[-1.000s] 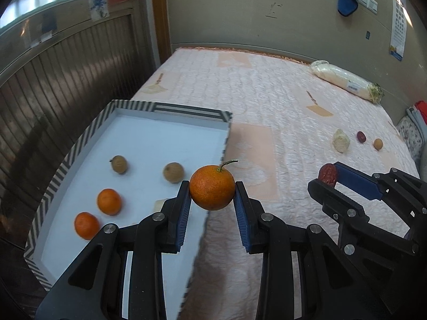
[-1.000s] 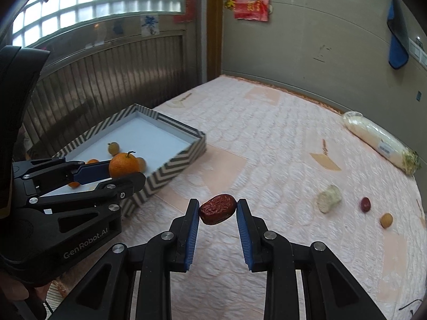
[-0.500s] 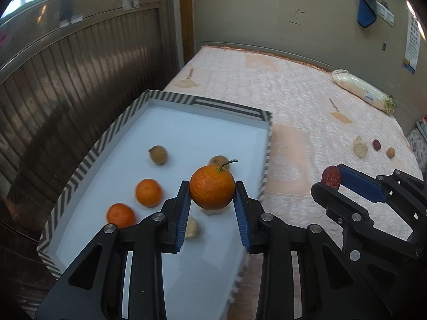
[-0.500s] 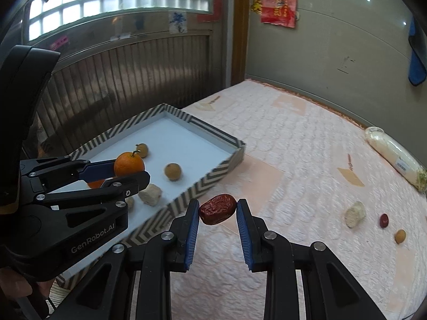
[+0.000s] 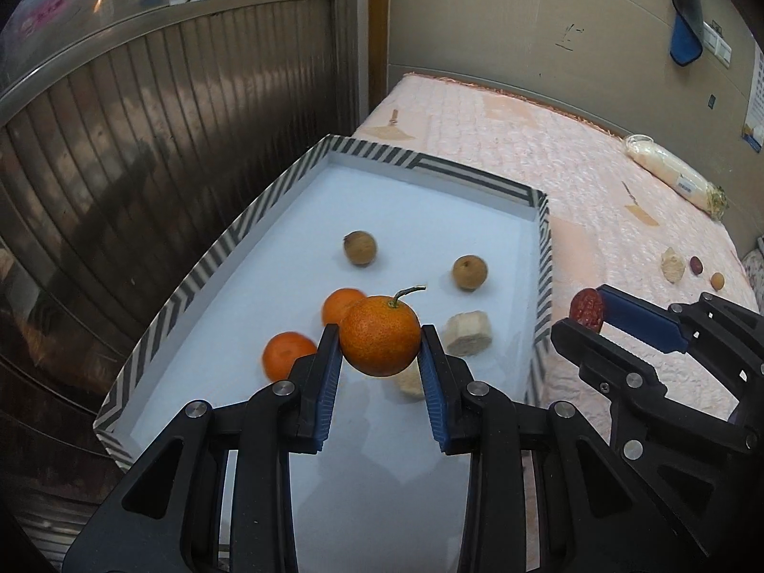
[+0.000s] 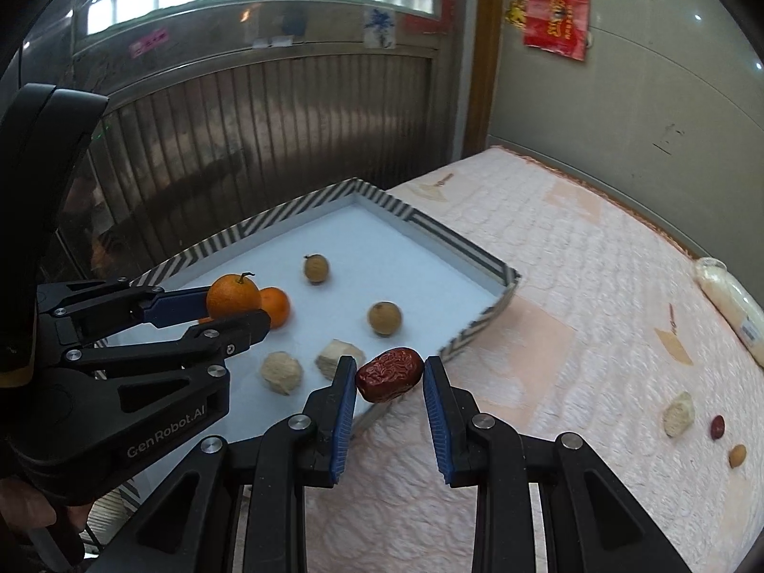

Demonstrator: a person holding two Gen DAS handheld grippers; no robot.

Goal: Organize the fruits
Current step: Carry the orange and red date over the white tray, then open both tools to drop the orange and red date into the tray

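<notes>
My left gripper (image 5: 380, 348) has its jaws pinching a stemmed orange (image 5: 379, 335), hanging over the near part of the tray (image 5: 200, 267). My right gripper (image 6: 389, 377) clamps a wrinkled red date (image 6: 390, 375) above the tray's near right wall, the bed (image 6: 573, 286) beneath. Under the orange sit two more oranges (image 5: 286, 354), two pale chunks (image 5: 468, 333) and, farther in, two brown longans (image 5: 470, 273), all loose on the white floor. Nothing blocks either fruit from below. Out on the quilt, well apart from the tray: a pale lump (image 6: 679, 413), a small red fruit (image 6: 716, 427), a yellowish one (image 6: 737, 455) and a bagged roll (image 5: 673, 181). A second ago my orange hung at the tray's right rim; both hands have since swung left, over the tray.
</notes>
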